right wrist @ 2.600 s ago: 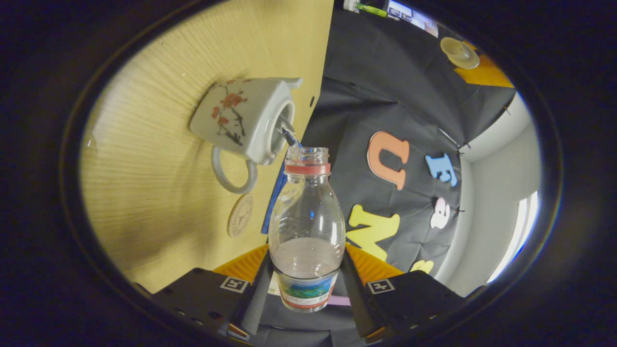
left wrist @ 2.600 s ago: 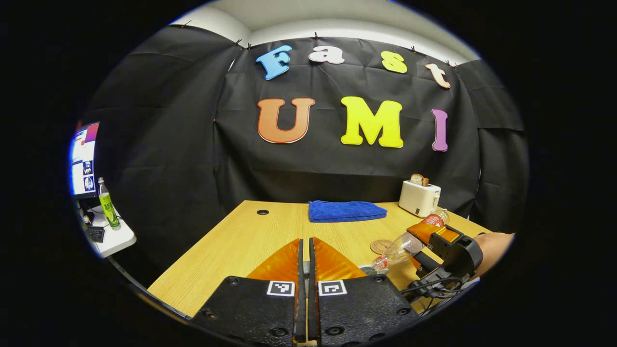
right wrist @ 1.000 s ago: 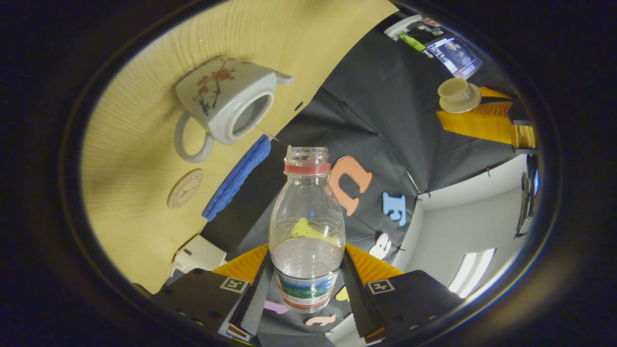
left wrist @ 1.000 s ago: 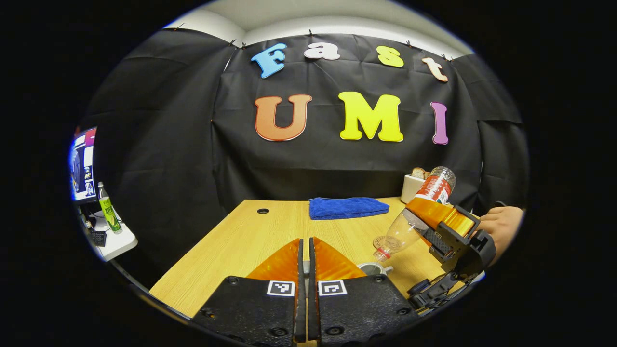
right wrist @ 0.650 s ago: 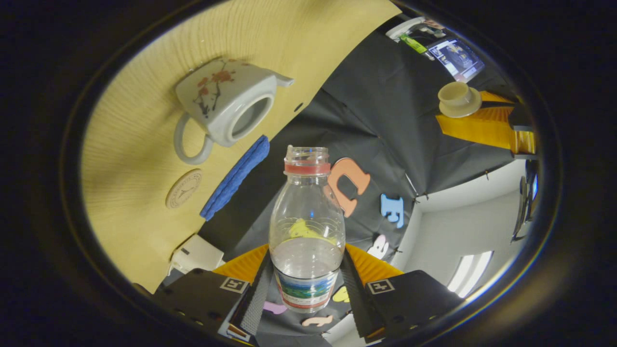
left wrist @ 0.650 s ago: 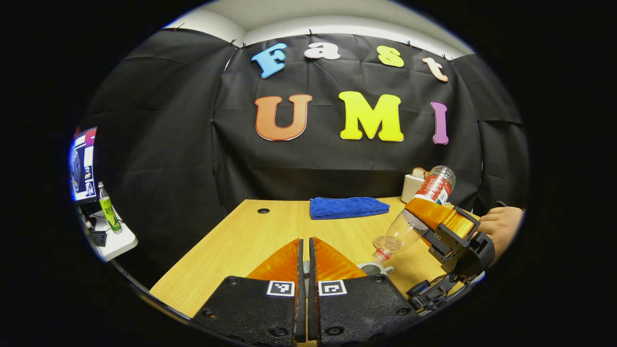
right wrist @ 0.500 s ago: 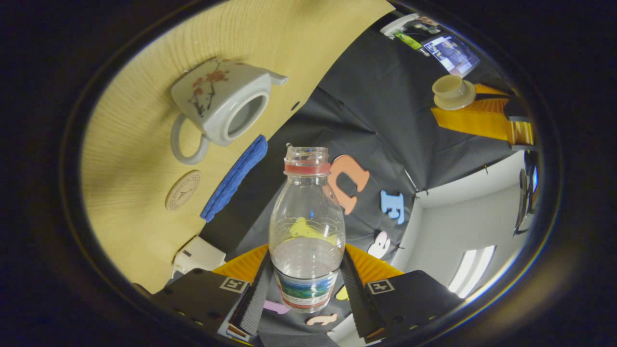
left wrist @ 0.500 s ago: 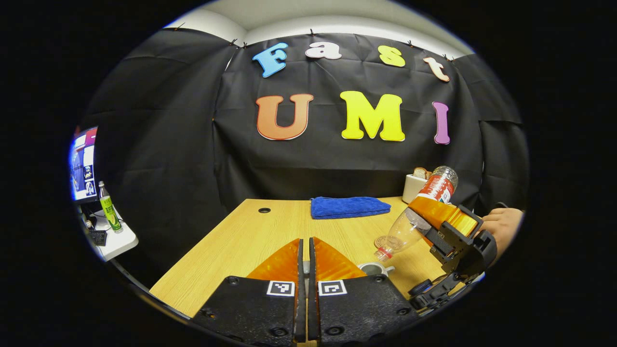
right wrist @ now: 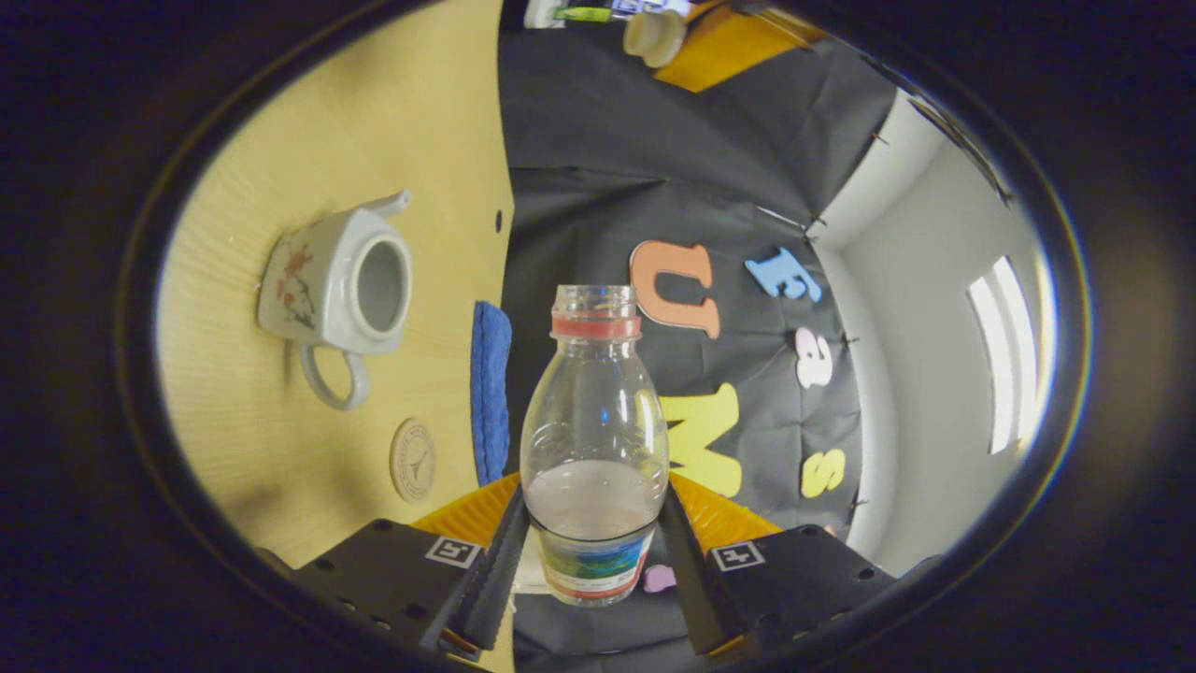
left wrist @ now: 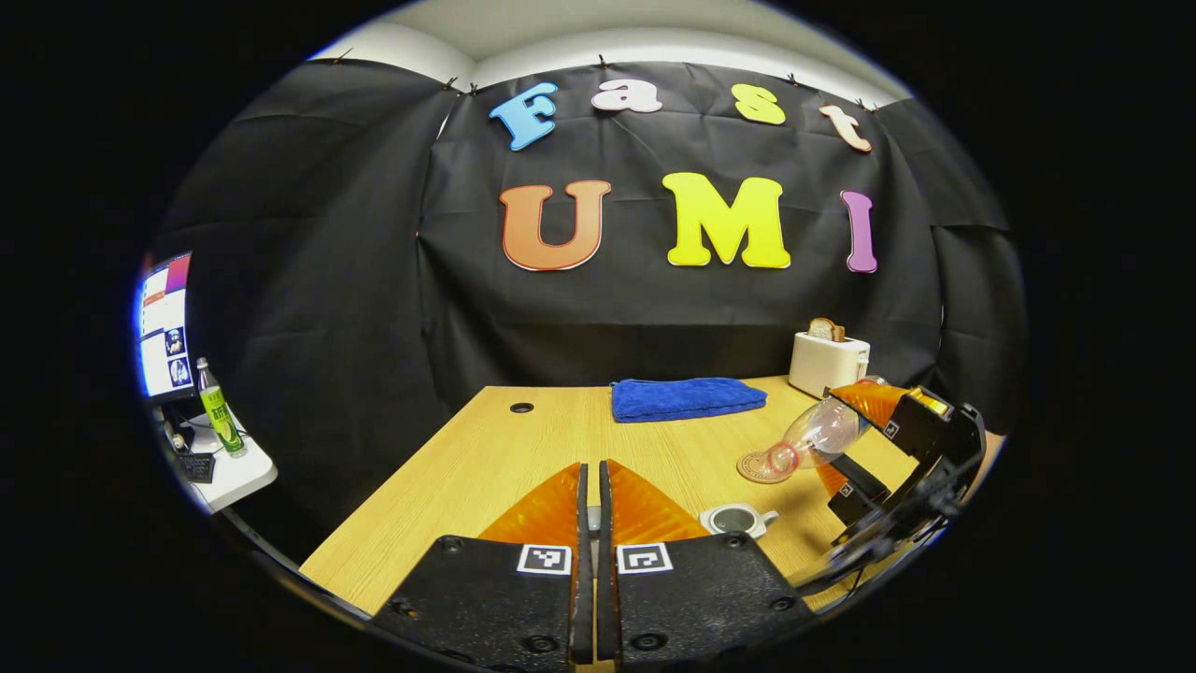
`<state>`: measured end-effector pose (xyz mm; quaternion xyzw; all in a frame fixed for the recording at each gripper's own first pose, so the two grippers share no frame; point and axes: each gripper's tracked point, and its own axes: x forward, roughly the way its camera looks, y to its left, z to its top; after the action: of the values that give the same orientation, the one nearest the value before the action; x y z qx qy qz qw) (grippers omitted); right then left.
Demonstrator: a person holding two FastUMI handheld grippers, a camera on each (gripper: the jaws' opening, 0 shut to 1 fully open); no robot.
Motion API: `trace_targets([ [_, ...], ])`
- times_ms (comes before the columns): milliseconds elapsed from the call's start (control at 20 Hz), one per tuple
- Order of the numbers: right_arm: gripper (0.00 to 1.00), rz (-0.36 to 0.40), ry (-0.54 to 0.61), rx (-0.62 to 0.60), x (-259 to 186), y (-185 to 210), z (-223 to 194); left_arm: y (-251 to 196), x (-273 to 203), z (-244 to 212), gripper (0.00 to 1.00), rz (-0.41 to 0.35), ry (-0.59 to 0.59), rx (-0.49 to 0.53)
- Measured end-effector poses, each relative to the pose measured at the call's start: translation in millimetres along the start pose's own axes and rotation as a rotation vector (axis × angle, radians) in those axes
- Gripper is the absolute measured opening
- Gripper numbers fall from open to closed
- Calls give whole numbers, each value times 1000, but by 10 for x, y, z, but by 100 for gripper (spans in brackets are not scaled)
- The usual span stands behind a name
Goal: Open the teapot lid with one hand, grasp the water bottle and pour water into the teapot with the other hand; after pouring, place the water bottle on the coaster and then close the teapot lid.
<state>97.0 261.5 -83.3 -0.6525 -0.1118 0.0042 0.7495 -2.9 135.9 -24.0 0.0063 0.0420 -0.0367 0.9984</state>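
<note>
My left gripper (left wrist: 590,465) is shut at the bottom of the left gripper view. In the right gripper view its fingers (right wrist: 724,42) hold the pale teapot lid (right wrist: 654,33) up in the air. The grey teapot (right wrist: 336,280) with a red blossom print stands on the table, its mouth uncovered; its top (left wrist: 738,519) lies just right of my left fingers. My right gripper (right wrist: 595,486) is shut on the clear water bottle (right wrist: 595,439), uncapped, with some water left. In the left gripper view the bottle (left wrist: 818,435) lies nearly level, mouth over the round coaster (left wrist: 759,467).
A folded blue towel (left wrist: 687,397) lies at the back of the wooden table (left wrist: 486,458), and a white toaster (left wrist: 827,360) stands at the back right. Off the left edge, a side table carries a green bottle (left wrist: 221,411) below a monitor (left wrist: 163,322).
The water stream into the teapot has stopped. My right gripper has swung the bottle away from the teapot, toward the coaster, and levelled it. The left gripper has barely moved.
</note>
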Motion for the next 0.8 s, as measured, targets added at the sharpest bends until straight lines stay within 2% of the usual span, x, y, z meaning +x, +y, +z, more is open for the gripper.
trace_targets([
  [250, 74, 81, 97, 328, 164, -11, -200, -51, -12, 42, 4, -11, -14, -3],
  [300, 77, 85, 110, 403, 211, -51, -225, -49, -8, 27, 4, -13, -9, -1],
  [450, 77, 126, 144, 665, 338, -77, -286, -86, -11, 24, 4, -17, -8, 9],
  [500, 77, 141, 159, 748, 410, -88, -316, -108, -5, 34, 1, -20, -10, 9],
  [550, 77, 155, 174, 827, 482, -74, -342, -108, -4, 32, 4, -21, -11, 9],
  [600, 74, 173, 210, 889, 525, -43, -419, -106, 2, 34, 0, -19, -12, 10],
  [650, 74, 181, 245, 946, 577, -17, -495, -103, -4, 33, 4, -16, -12, 9],
  [800, 76, 218, 297, 1155, 723, 106, -611, -82, 20, 49, 4, -5, -15, -15],
])
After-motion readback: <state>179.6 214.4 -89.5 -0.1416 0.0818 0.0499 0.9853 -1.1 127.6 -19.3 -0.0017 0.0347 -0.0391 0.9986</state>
